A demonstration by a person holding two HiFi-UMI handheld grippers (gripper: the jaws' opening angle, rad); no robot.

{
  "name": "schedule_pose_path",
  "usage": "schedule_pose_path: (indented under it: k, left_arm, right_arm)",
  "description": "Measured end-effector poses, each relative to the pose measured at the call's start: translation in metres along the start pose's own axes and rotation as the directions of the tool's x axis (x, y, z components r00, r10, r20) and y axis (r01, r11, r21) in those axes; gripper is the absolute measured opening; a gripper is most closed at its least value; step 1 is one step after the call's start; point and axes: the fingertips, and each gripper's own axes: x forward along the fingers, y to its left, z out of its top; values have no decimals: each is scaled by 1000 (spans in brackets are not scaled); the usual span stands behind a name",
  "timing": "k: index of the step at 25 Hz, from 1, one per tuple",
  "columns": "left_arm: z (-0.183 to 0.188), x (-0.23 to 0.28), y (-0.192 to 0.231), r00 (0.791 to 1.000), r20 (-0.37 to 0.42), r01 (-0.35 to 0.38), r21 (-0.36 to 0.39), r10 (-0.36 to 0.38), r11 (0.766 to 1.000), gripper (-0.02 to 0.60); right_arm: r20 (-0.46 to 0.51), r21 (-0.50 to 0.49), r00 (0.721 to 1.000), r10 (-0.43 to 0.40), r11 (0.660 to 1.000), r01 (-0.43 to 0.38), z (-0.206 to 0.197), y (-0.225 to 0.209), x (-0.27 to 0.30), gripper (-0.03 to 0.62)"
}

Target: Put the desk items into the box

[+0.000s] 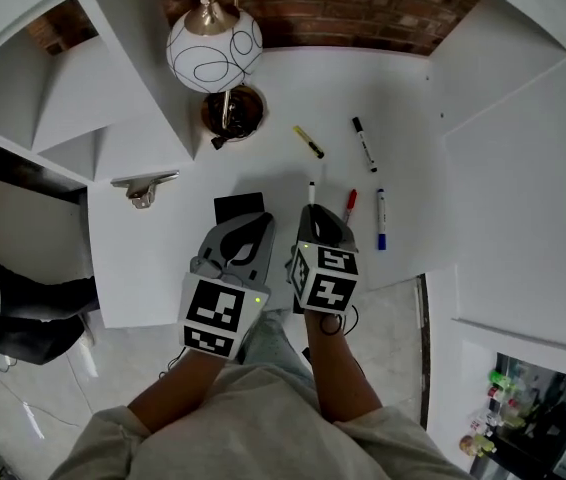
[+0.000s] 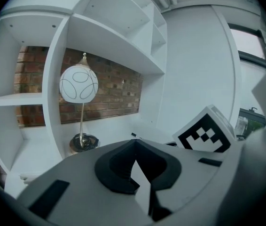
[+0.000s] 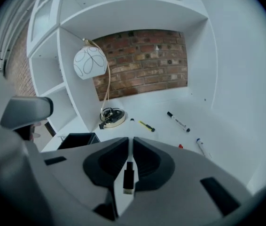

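Observation:
The small black box [image 1: 239, 208] stands open on the white desk [image 1: 403, 88], just ahead of my left gripper [image 1: 253, 220], which is shut with nothing in it [image 2: 134, 144]. My right gripper [image 1: 313, 211] is shut on a thin white pen [image 1: 312, 192]. The pen's black tip [image 3: 132, 120] sticks out past the pads and a dark end piece shows in the gap [image 3: 129, 175]. A red marker [image 1: 349, 206] and a blue marker [image 1: 381, 218] lie just to its right. Farther back lie a yellow marker [image 1: 308, 141] and a black marker [image 1: 364, 144].
A globe lamp [image 1: 214, 48] stands at the back on a round base [image 1: 233, 111] with a coiled cord. White shelf walls [image 1: 133, 88] close in the desk's left side, and a brick wall [image 3: 142, 60] is behind. The desk's front edge [image 1: 163, 318] is beneath my grippers.

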Motion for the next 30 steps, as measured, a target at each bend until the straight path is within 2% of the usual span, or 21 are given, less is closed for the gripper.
schedule_pose_path:
  k: [8,12,18,23,30]
  left_arm:
    - [35,-21,-2,997,79,-17,27,14,999,8]
    - [45,-30,-2,993,111,-32,43,27,999,8]
    - [46,-41,2,989,137,-56,36,50,998,8]
    - [43,-44,8,987,149,-55,4,54,998,8]
    - [43,-49,18,983,166,-75,0,74,997,8]
  right_arm:
    - [179,-101,984,-2,995,20,50,18,-45,48]
    - [282,-135,959,21,991,18,70,28,-61,48]
    - [404,-125,914,36,992,16,86,37,-77,48]
    - [470,-120,881,54,993,3,93,41,-82,48]
    - [510,-175,850,136,983,-53,101,66,-82,48]
